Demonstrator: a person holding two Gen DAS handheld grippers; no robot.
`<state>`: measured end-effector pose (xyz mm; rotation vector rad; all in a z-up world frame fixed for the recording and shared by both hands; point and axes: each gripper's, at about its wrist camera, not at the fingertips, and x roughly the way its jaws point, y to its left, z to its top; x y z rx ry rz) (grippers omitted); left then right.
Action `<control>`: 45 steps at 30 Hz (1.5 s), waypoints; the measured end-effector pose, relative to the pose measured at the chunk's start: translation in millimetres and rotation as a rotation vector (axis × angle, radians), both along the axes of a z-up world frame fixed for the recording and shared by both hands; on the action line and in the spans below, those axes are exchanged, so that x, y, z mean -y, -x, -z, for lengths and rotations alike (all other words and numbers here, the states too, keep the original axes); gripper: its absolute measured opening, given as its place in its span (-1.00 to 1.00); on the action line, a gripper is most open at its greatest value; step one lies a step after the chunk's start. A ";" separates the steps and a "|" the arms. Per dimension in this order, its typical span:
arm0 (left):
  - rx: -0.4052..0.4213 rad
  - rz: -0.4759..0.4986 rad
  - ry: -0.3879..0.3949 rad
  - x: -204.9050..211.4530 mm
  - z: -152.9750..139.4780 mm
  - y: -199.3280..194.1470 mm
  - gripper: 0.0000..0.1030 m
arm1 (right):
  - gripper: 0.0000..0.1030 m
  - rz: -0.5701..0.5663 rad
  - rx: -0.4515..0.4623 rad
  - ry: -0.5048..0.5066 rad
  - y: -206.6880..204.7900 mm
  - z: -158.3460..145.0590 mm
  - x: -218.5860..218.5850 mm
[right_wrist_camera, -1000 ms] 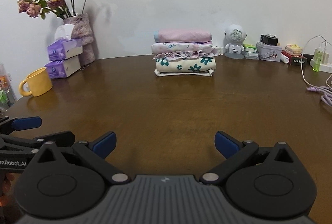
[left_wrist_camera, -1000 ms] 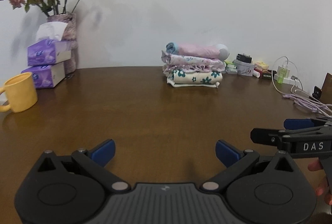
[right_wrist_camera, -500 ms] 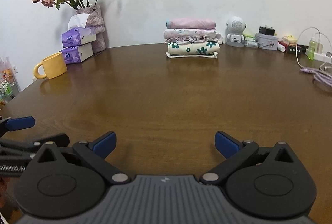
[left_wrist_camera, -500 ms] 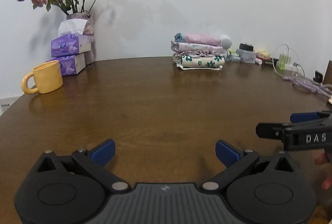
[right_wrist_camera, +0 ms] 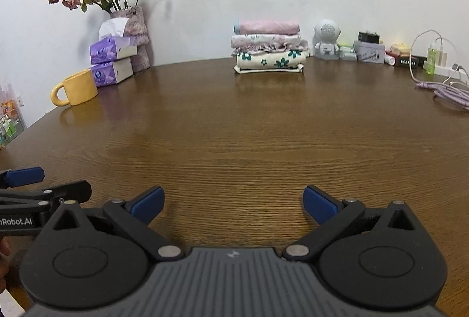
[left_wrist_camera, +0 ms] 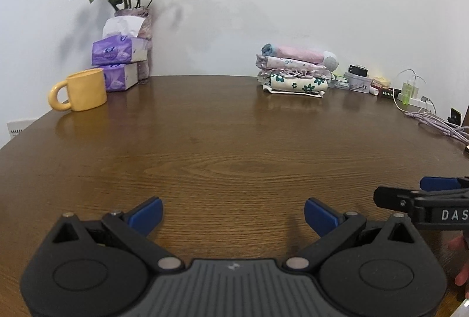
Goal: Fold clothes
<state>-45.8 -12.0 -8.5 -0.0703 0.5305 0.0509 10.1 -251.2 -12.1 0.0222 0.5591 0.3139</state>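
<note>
Wooden tabletop (right_wrist_camera: pixel 234 141) is bare near both tongs; the folded clothes (right_wrist_camera: pixel 268 50) stand stacked at its far edge. Left tongs (left_wrist_camera: pixel 233 213) and right tongs (right_wrist_camera: pixel 233 201) are apart, empty. Folding seems finished.

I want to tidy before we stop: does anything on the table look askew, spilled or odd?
Nothing is spilled or damaged. The stack of folded clothes sits squarely at the far edge and the mug is upright. Only the purple cable lies in a loose tangle at the right. Both grippers, left and right, are open and empty.
</note>
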 end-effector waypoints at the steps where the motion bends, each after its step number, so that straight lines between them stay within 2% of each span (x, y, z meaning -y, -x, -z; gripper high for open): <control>1: -0.002 -0.005 0.008 -1.0 0.1 -0.4 1.00 | 0.99 -0.002 0.001 0.002 0.8 0.4 -0.6; 5: -0.013 -0.017 0.023 -2.6 1.0 -3.3 1.00 | 0.99 0.001 0.011 -0.003 2.9 0.8 -0.8; 12: 0.004 0.011 -0.006 3.1 2.9 -1.9 1.00 | 0.99 0.011 0.025 -0.005 1.4 1.1 -3.6; 24: -0.016 0.051 -0.025 10.1 6.7 -6.0 1.00 | 0.99 0.028 0.007 -0.020 -2.5 1.8 -4.2; 34: -0.025 0.056 0.019 5.1 6.9 -7.0 1.00 | 0.99 0.038 -0.010 -0.038 -3.8 3.2 -1.6; 45: -0.008 0.069 0.002 6.3 7.4 -5.1 1.00 | 0.99 0.039 -0.010 -0.033 -2.8 3.0 -2.7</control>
